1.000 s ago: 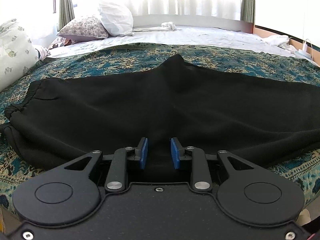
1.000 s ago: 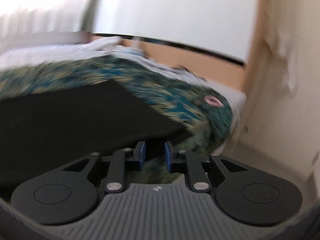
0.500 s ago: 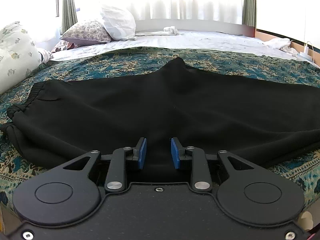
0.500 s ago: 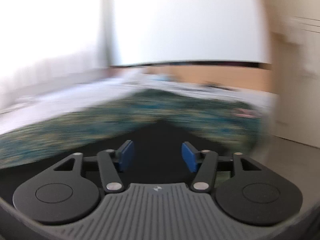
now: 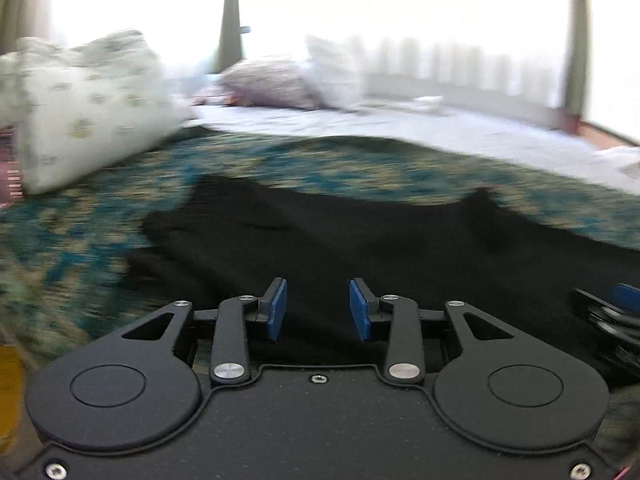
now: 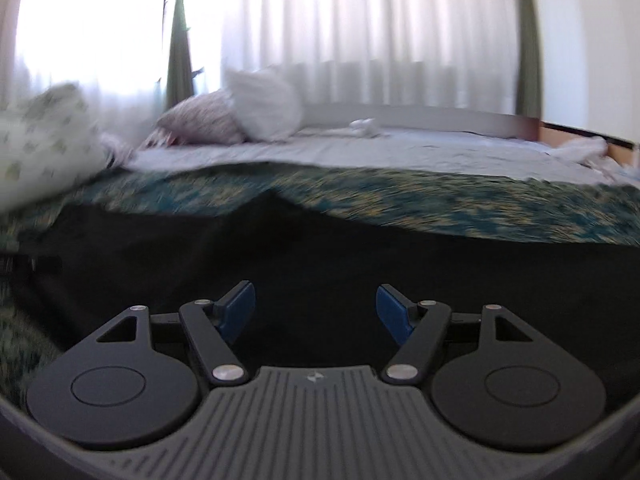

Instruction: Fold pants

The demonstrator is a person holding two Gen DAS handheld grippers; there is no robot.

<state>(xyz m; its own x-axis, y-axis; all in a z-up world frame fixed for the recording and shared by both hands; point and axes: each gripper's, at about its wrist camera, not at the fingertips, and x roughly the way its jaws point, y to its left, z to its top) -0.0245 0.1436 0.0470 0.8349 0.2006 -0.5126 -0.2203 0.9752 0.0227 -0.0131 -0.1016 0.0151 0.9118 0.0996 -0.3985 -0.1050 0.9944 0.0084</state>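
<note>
Both views have swung leftward; my left gripper and right gripper hover with jaws released over soft, limp black pants spread across the bed. I judge the waistband best to pinch.

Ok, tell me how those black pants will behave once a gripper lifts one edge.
The black pants lie draped flat over the patterned bedspread, so they will probably sag, not hold shape. The cloth looks thick and matte, so likely grippy rather than slippery. With the left gripper and right gripper open, nothing supports them yet.
</note>
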